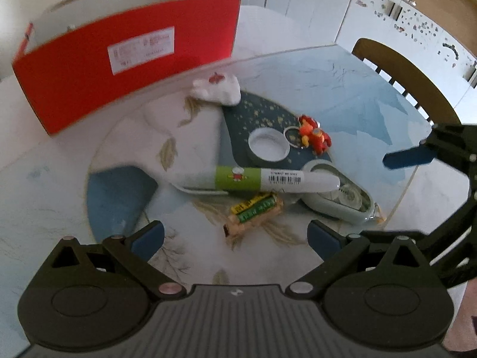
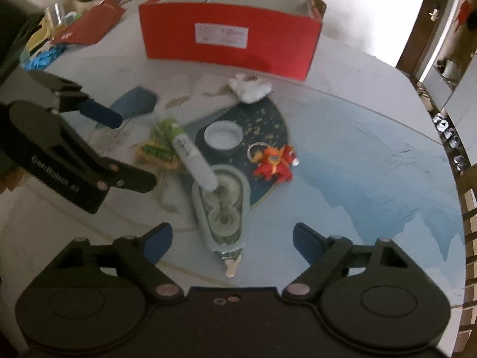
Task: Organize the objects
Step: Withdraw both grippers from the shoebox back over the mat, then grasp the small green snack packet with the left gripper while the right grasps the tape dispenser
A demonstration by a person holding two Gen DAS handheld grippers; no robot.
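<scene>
A small heap lies on the glass table (image 1: pixel 357 95): a green and white tube (image 1: pixel 259 179), a shrink-wrapped battery pack (image 1: pixel 253 210), a pale correction tape dispenser (image 1: pixel 342 197), a white cap (image 1: pixel 268 144), a red-orange toy keychain (image 1: pixel 314 134) and a white crumpled wad (image 1: pixel 216 89). An open red box (image 1: pixel 128 59) stands behind them. My left gripper (image 1: pixel 235 235) hangs open just short of the battery pack. My right gripper (image 2: pixel 232 238) is open too, and the near end of the tape dispenser (image 2: pixel 222 208) lies between its fingers, untouched. One blue right finger (image 1: pixel 408 156) shows at the left wrist view's edge.
A wooden chair (image 1: pixel 402 77) stands at the far side of the table, with white cabinets behind it. A red bag (image 2: pixel 86 24) and assorted clutter sit at the back left. Another chair back (image 2: pixel 468 208) lines the right edge. The tube's tip rests on the dispenser.
</scene>
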